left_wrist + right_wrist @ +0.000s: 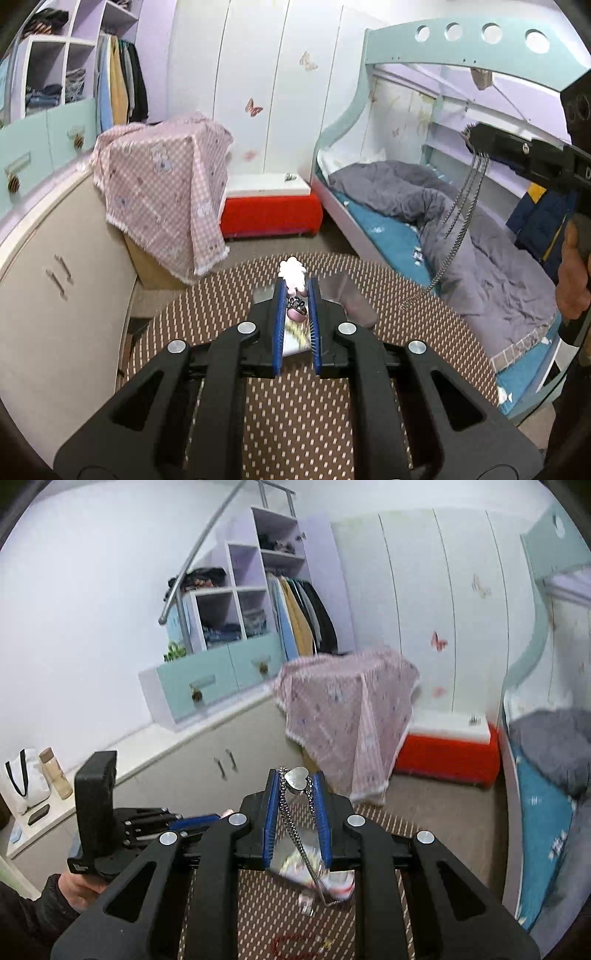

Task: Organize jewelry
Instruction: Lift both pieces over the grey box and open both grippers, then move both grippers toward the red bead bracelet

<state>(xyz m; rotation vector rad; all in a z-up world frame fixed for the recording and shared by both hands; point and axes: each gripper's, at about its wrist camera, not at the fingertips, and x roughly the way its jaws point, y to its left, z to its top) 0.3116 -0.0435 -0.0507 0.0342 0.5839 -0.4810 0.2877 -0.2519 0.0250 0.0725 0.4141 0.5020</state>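
My left gripper [295,291] is shut on a small pink and white jewelry stand [293,275] that carries a dark ring [295,303], held just above the round dotted brown table [295,406]. My right gripper [297,781] is shut on a silver chain necklace [299,834] with a heart pendant [297,775] at the fingertips. In the left wrist view the right gripper [469,134] is raised at the upper right and the chain [458,214] hangs down to the table's far right edge. The left gripper [199,821] shows at the left of the right wrist view.
A clear packet with printed card [314,871] lies on the table under the right gripper, with a red item [295,945] nearer the front. A grey pouch [354,299] lies right of the left gripper. A bunk bed [461,221], cloth-covered box [166,192] and cabinets [55,295] surround the table.
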